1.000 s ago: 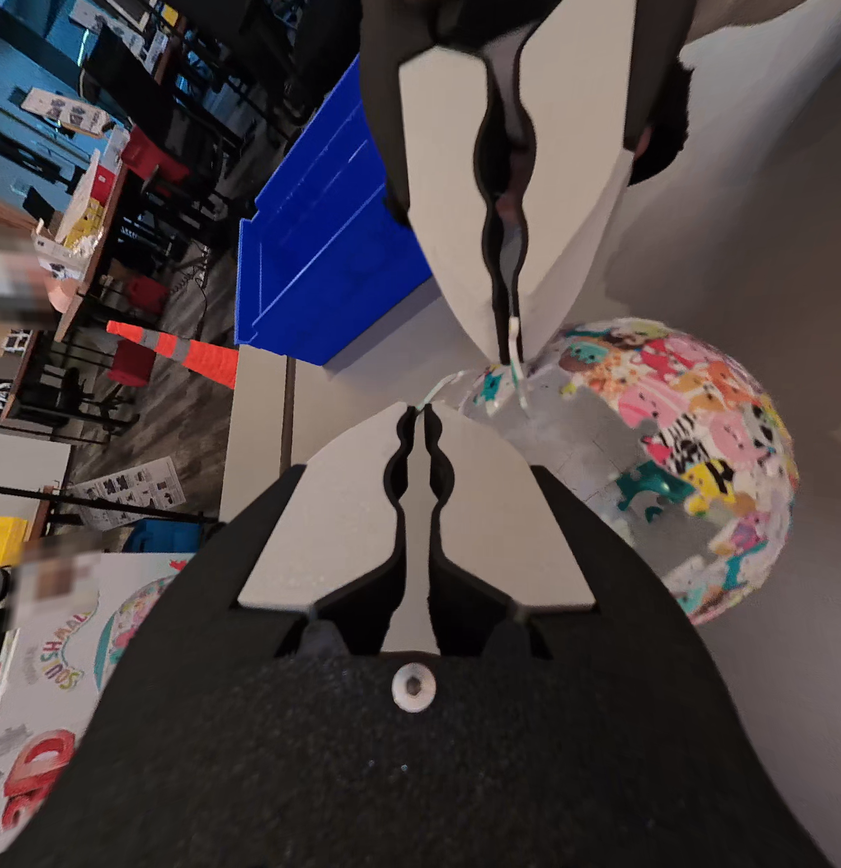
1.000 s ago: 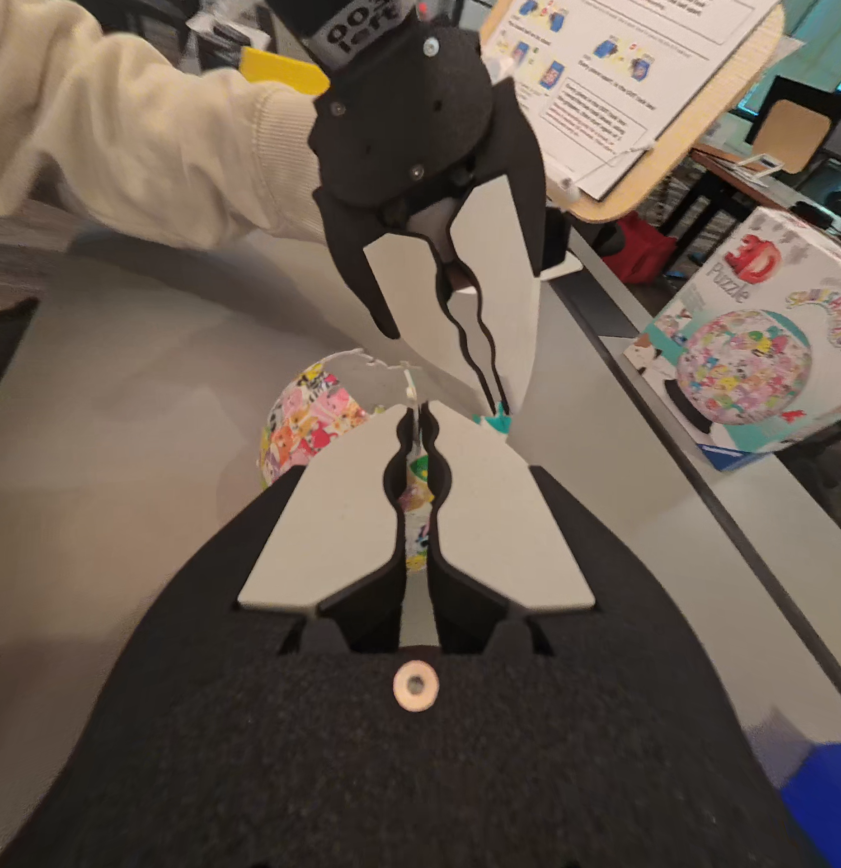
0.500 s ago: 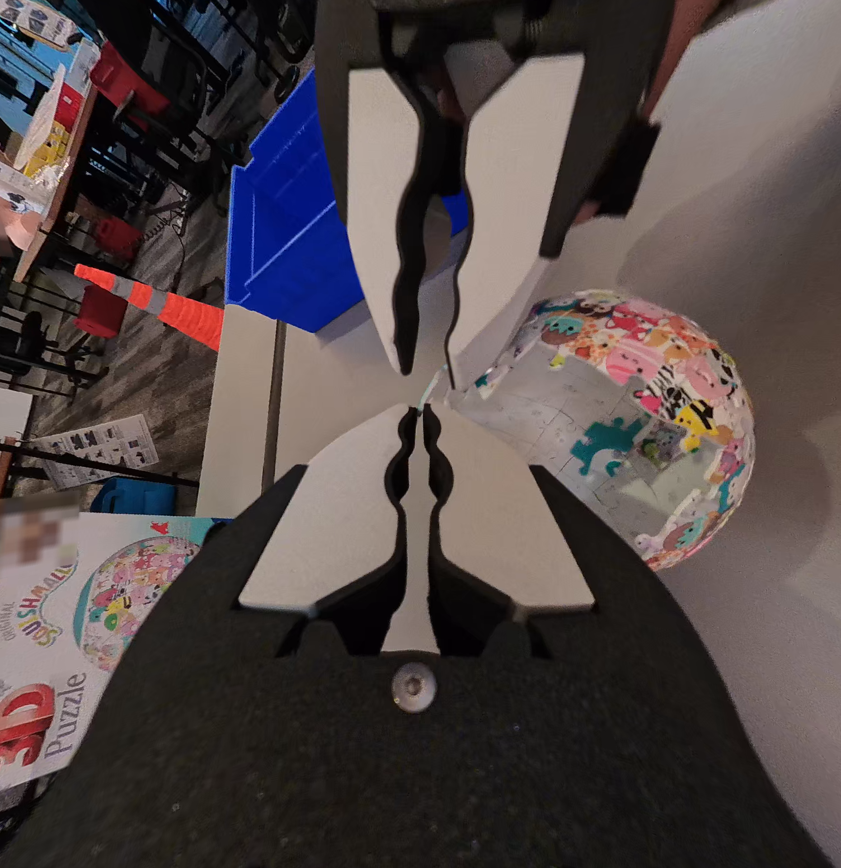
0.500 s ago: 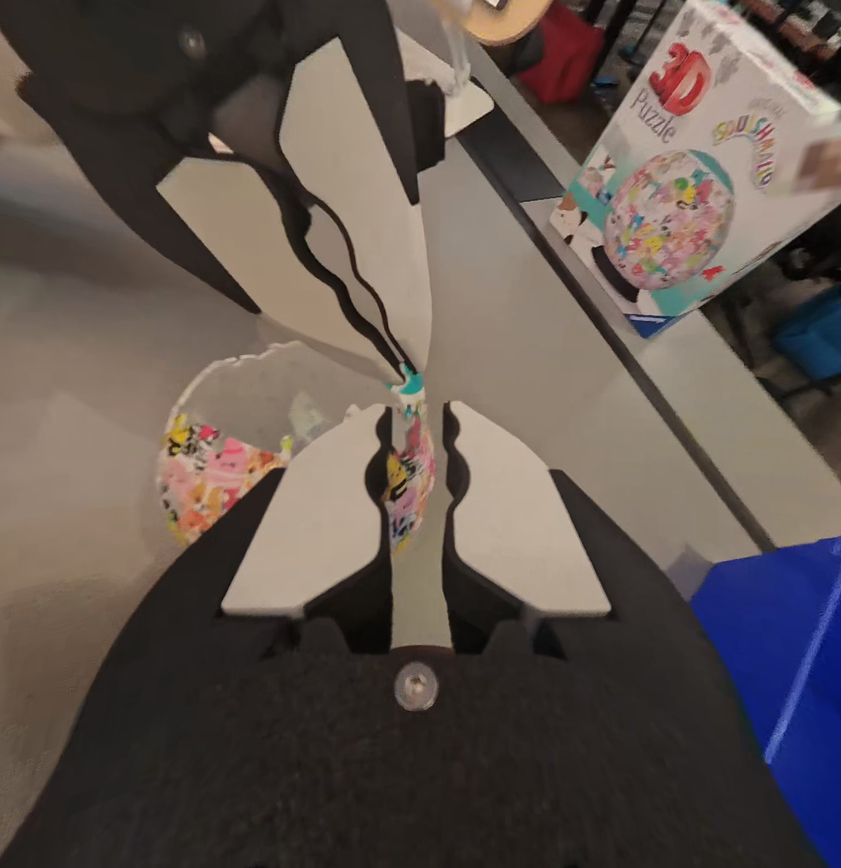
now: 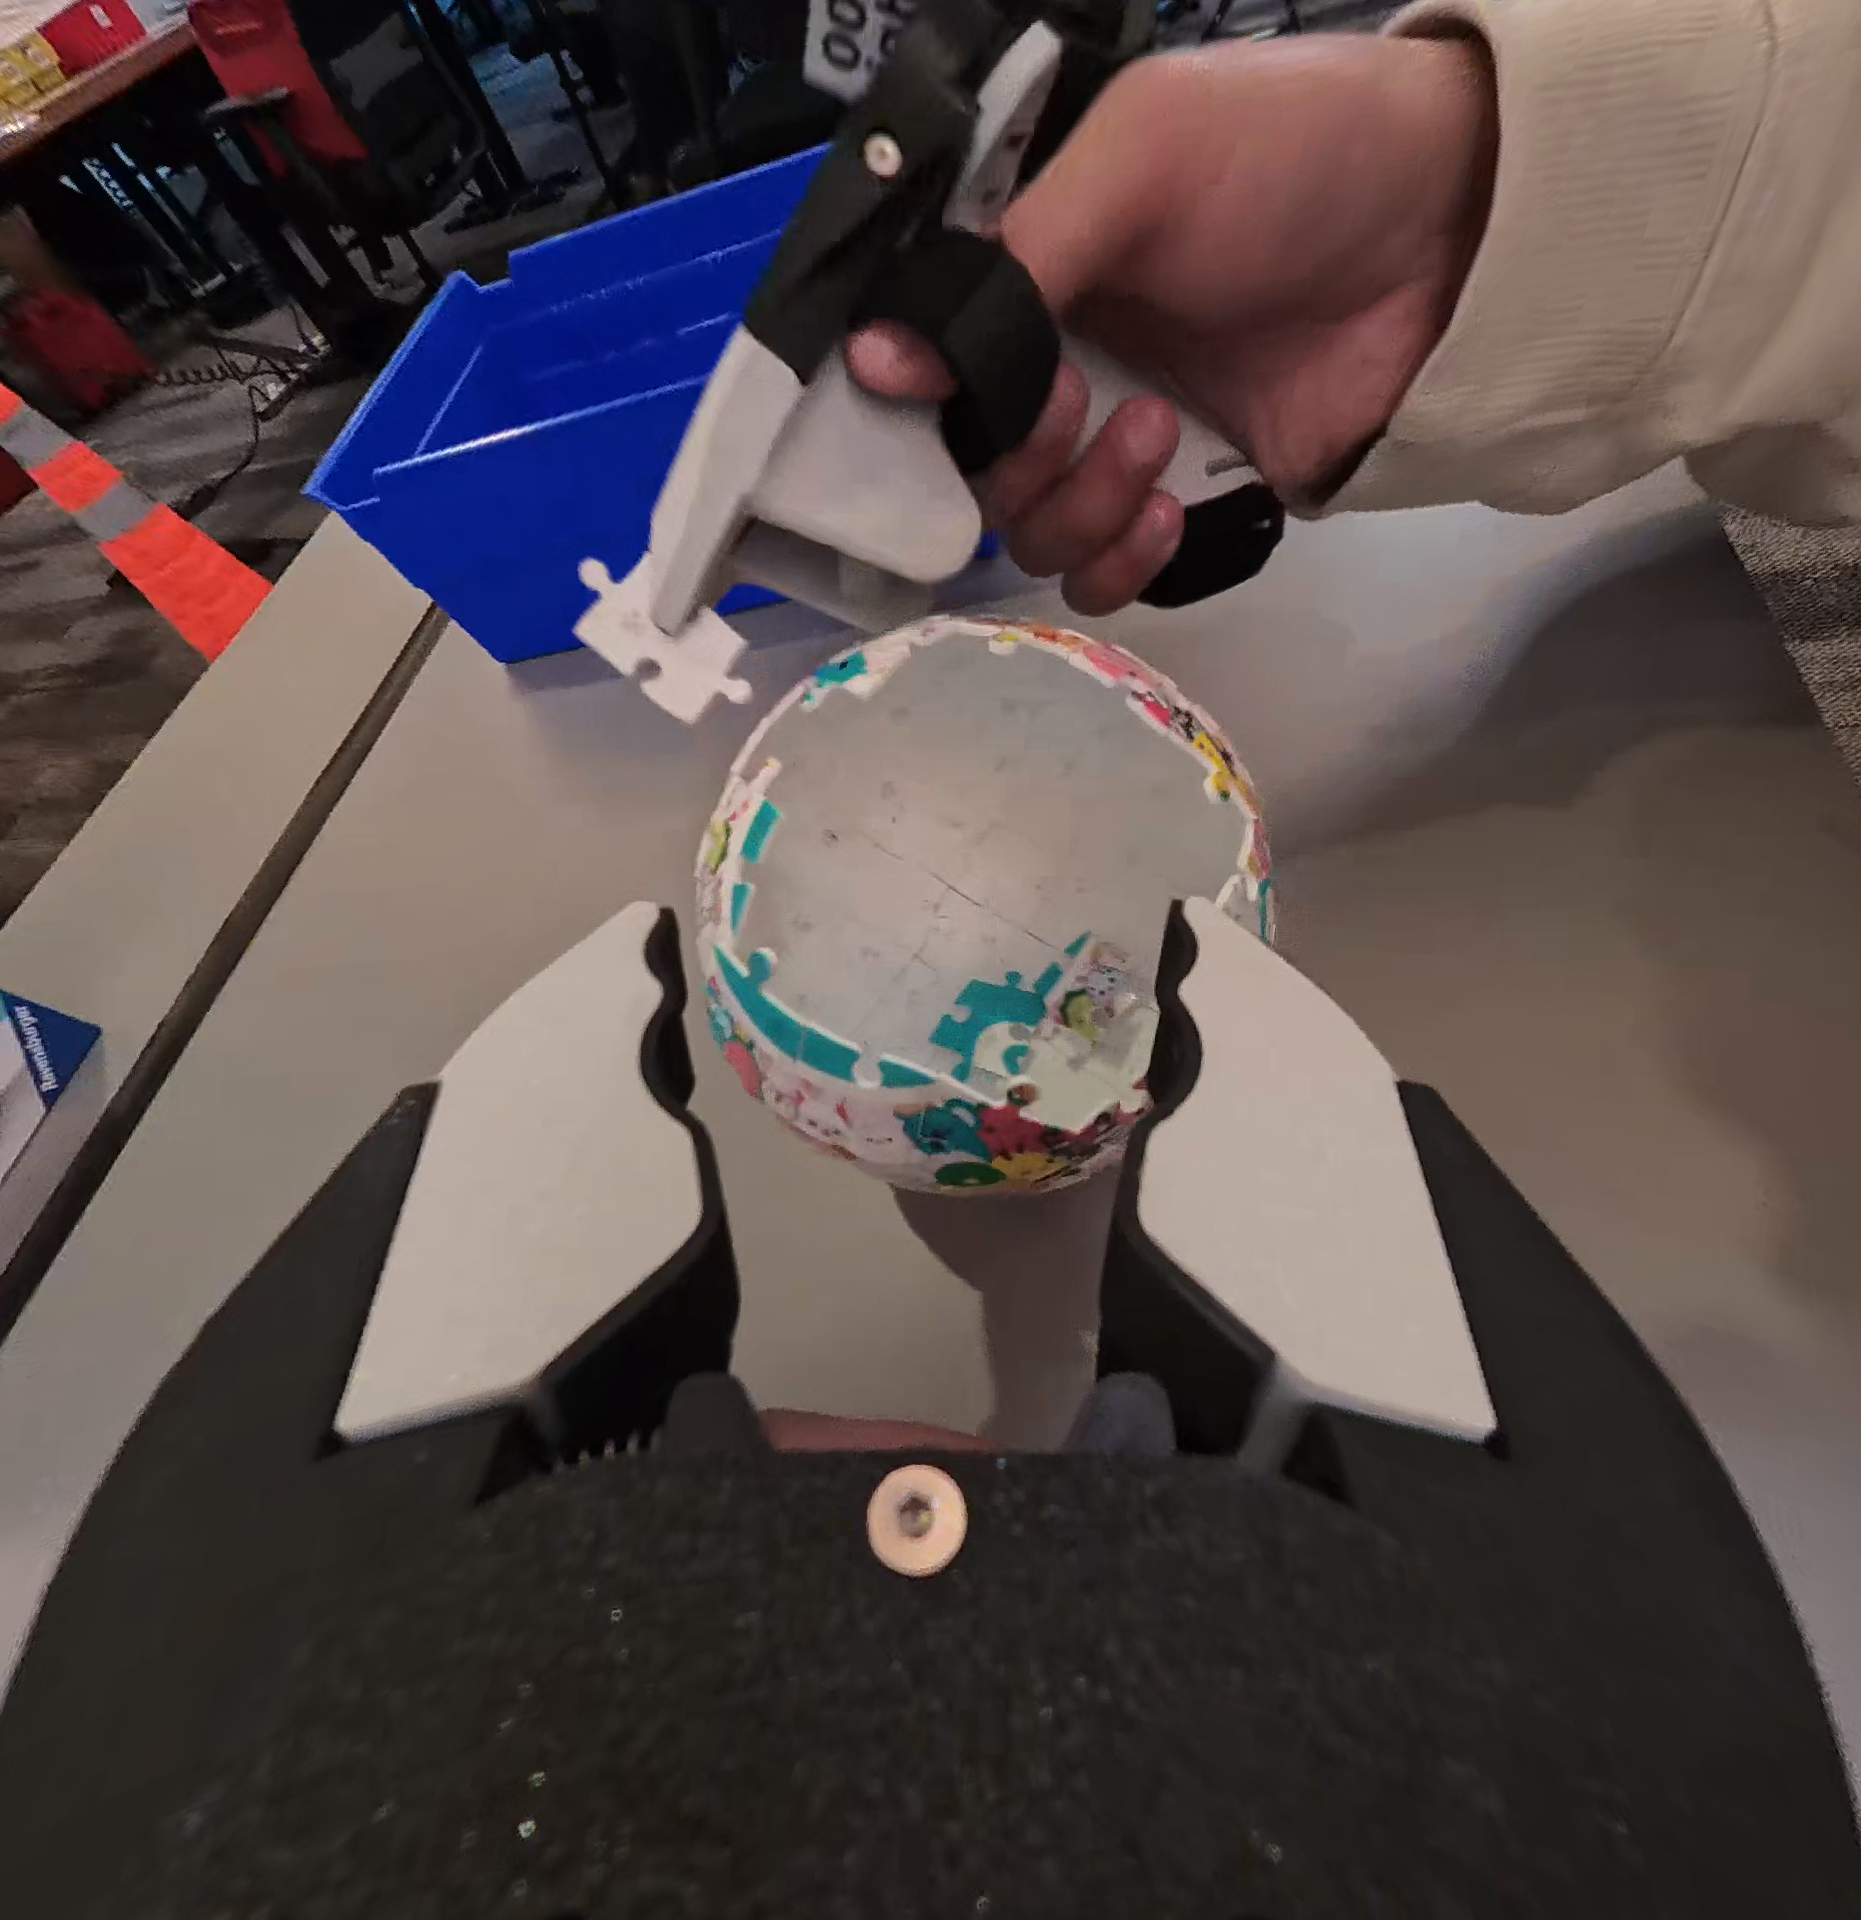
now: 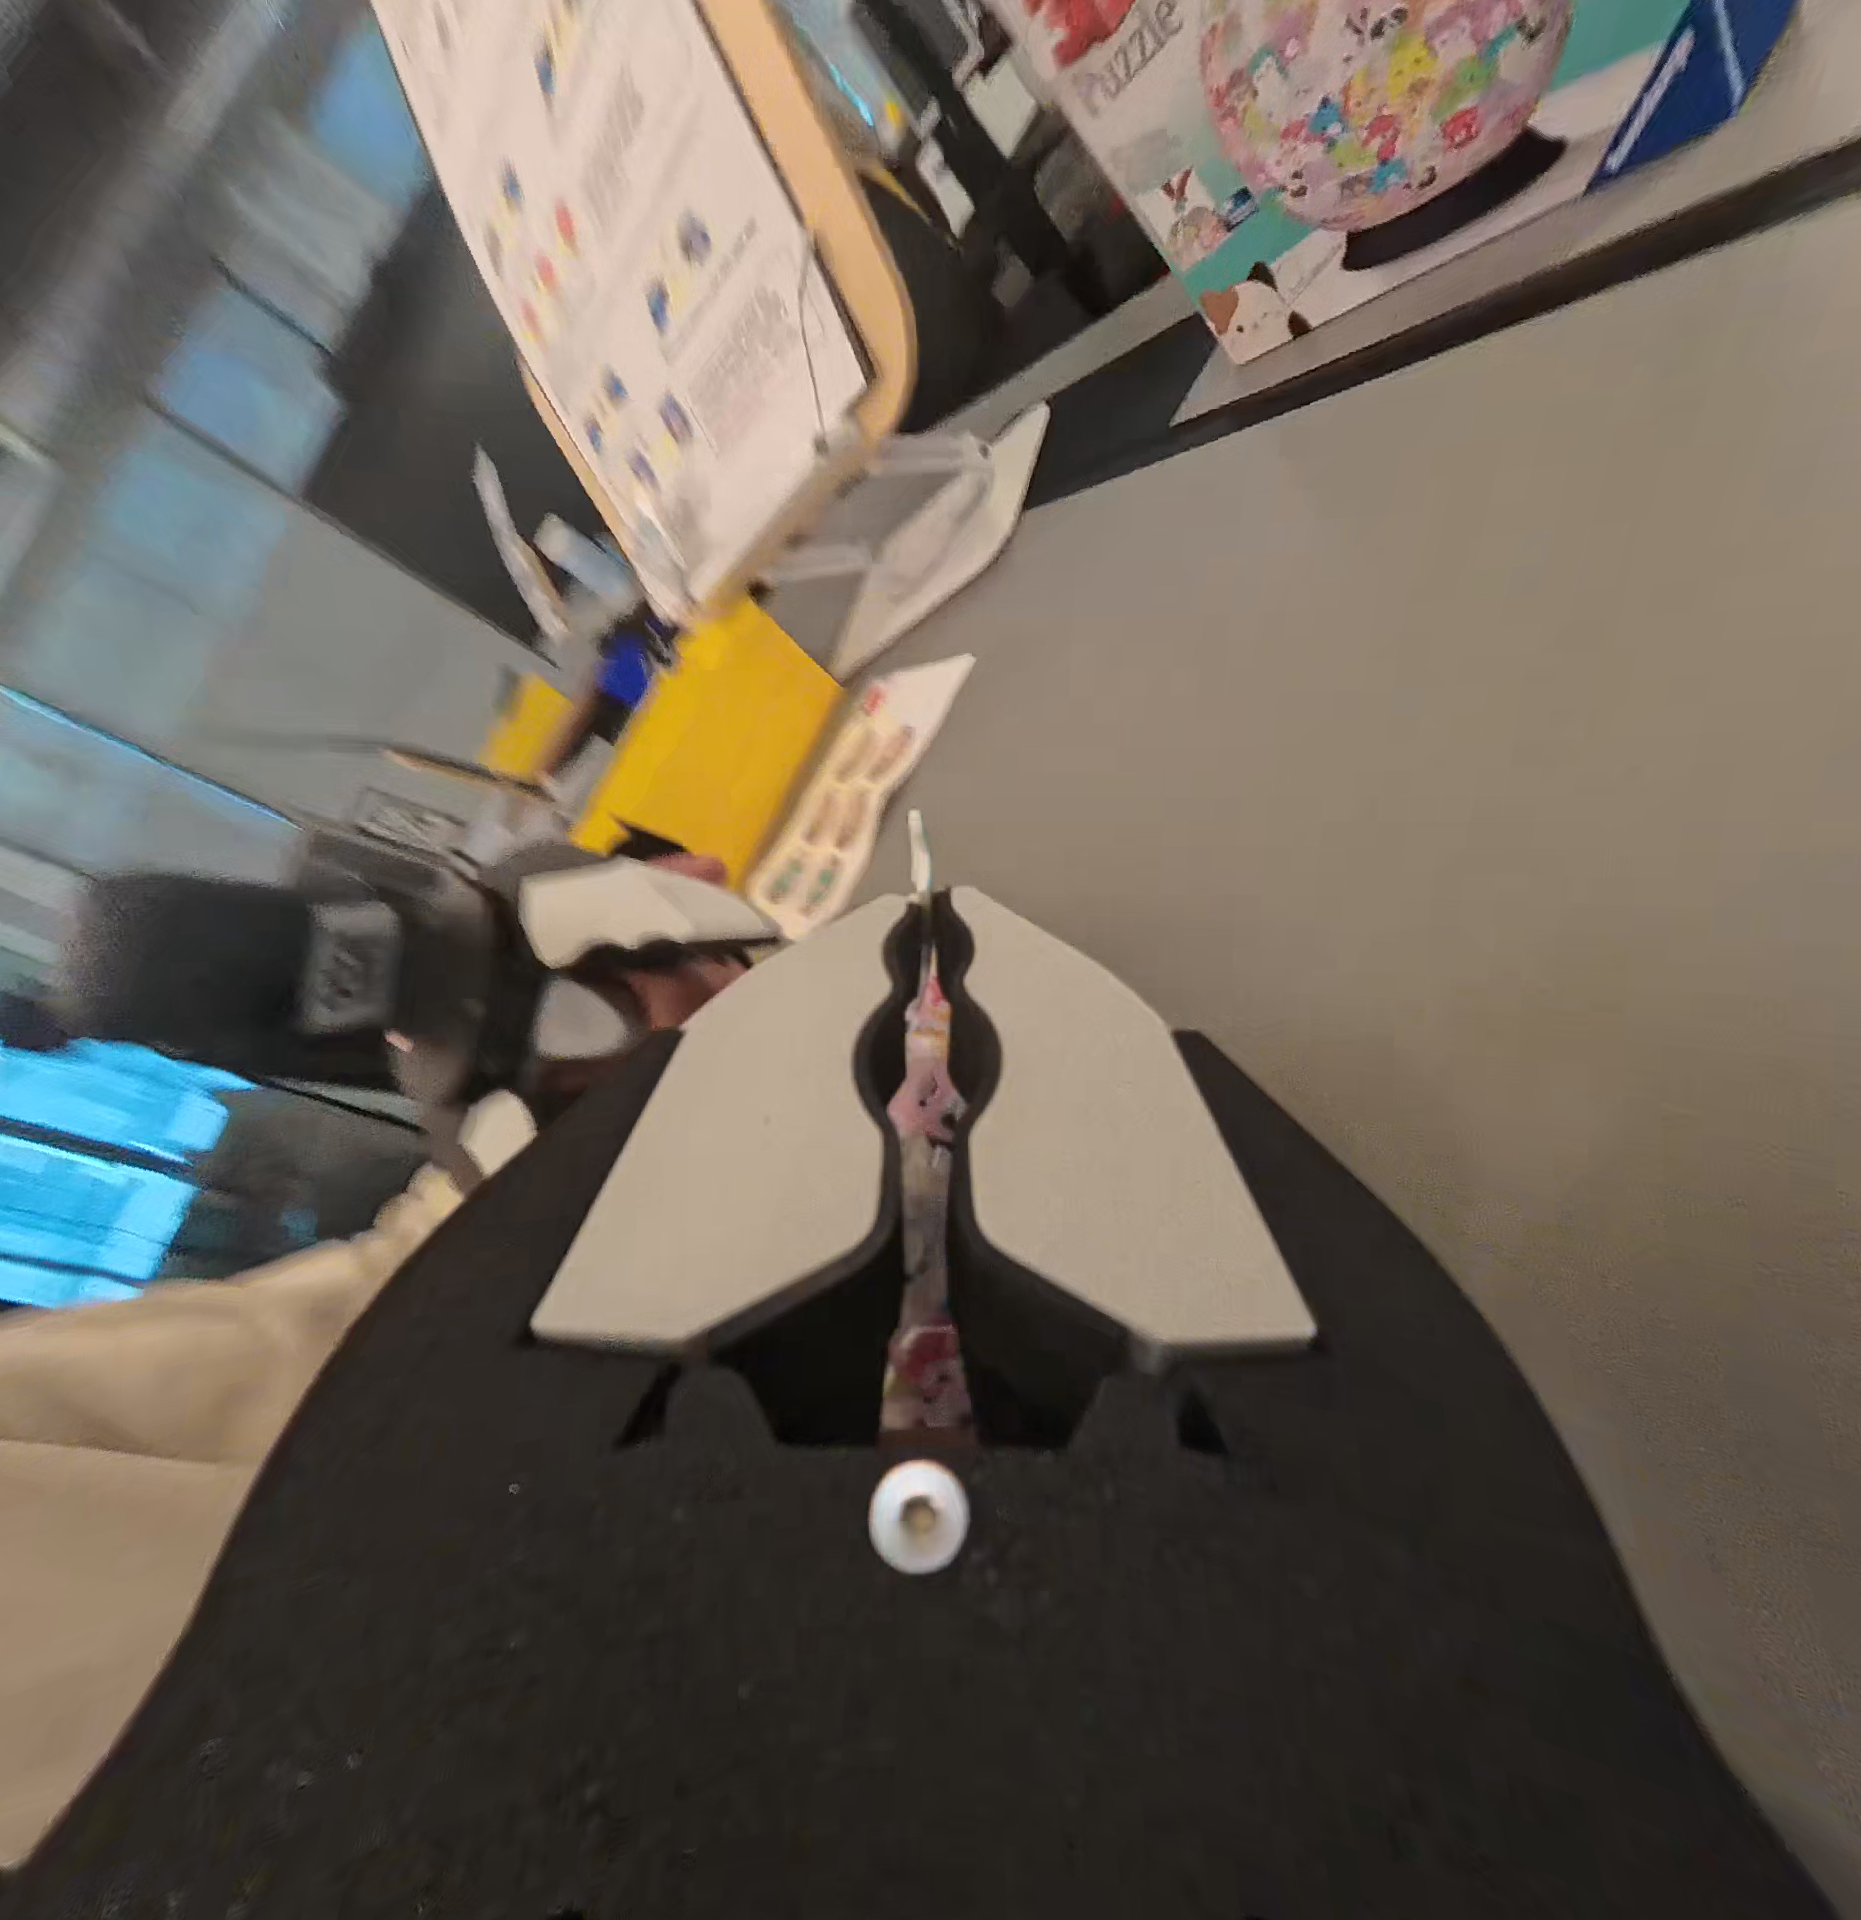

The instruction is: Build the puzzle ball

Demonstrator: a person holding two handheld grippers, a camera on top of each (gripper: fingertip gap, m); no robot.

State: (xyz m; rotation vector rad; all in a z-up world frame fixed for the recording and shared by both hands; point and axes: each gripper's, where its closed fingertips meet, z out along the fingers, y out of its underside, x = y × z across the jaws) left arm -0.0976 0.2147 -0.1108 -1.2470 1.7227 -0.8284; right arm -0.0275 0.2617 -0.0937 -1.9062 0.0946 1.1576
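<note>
The half-built puzzle ball (image 5: 967,914) is an open shell with a colourful outside and a grey inside, resting on the grey table (image 5: 1528,935). My left gripper (image 5: 918,925) is open, with one finger on each side of the ball's near part. I cannot tell if the fingers touch it. My right gripper (image 5: 677,623), held in a person's hand (image 5: 1217,312), is shut on a puzzle piece (image 5: 661,649) and holds it above the table, beyond the ball's far left rim. In the right wrist view the gripper (image 6: 931,899) pinches the piece (image 6: 926,1049) edge-on.
A blue bin (image 5: 552,416) stands behind the ball at the table's far edge. The puzzle box (image 6: 1373,156) sits on the adjoining table and also shows in the left wrist view (image 5: 22,1049). An instruction board on a stand (image 6: 677,291) and a yellow box (image 6: 718,748) are farther off. My right fingertips sit around 9 cm from my left ones.
My left gripper has opened wide and drawn back from the ball's rim. My right gripper opened, then shut on a piece, and has moved off the ball toward the blue bin.
</note>
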